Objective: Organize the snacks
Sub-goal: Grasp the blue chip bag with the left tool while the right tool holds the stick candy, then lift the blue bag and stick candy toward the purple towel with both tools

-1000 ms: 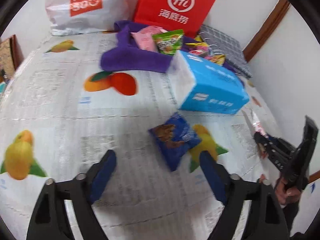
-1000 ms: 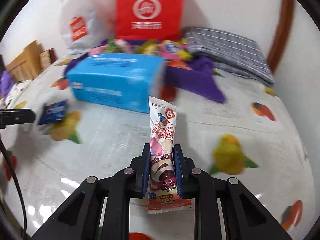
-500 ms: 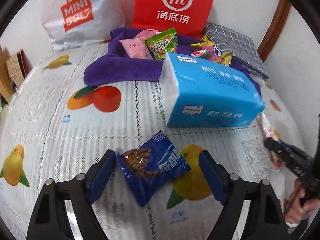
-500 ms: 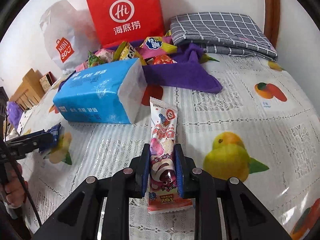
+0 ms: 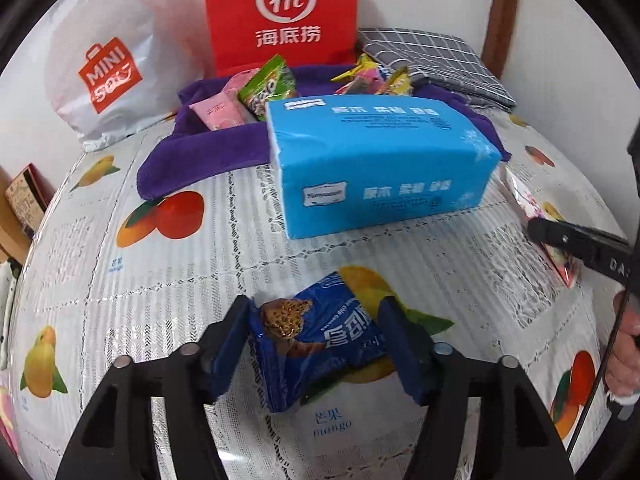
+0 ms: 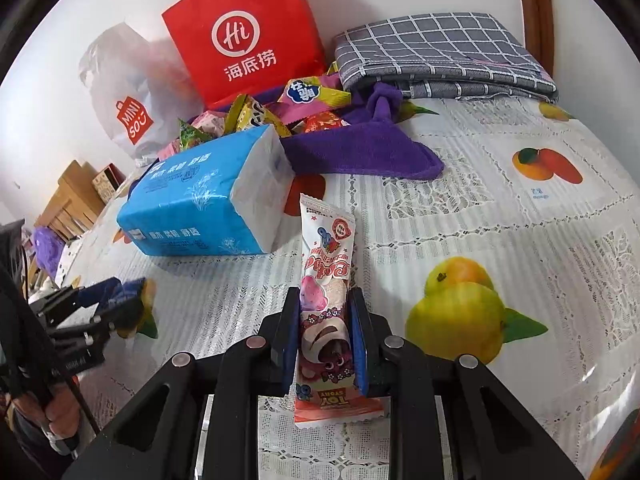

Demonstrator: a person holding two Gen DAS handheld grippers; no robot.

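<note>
Left tool (image 5: 316,350): jaws closing around the blue cookie packet (image 5: 320,340), which lies between the pads on the bench (image 5: 180,272); the left pad looks to touch the wrapper edge, the right pad is just beside it.
Right tool (image 6: 325,340): clenched on the pink-and-white snack stick (image 6: 328,292), gripped near its lower end, the wrapper pointing away from the camera.
Snack stick writing: "TOY STORY" along the bottom edge.
Cookie packet: chocolate-chip cookie picture; white lettering too distorted to read.
Tissue pack (image 5: 380,164): light blue, white Chinese lettering, small label not legible; lies beyond the cookie packet.
Purple towel (image 5: 208,152): behind the tissue pack, loose snack packets (image 5: 266,88) piled on it.
Red paper bag (image 5: 280,12): "Hi" in a circle above "海底捞".
White plastic bag (image 5: 108,76): orange "MINISO" logo.
Tablecloth: fruit prints, "mango" under one.
</note>
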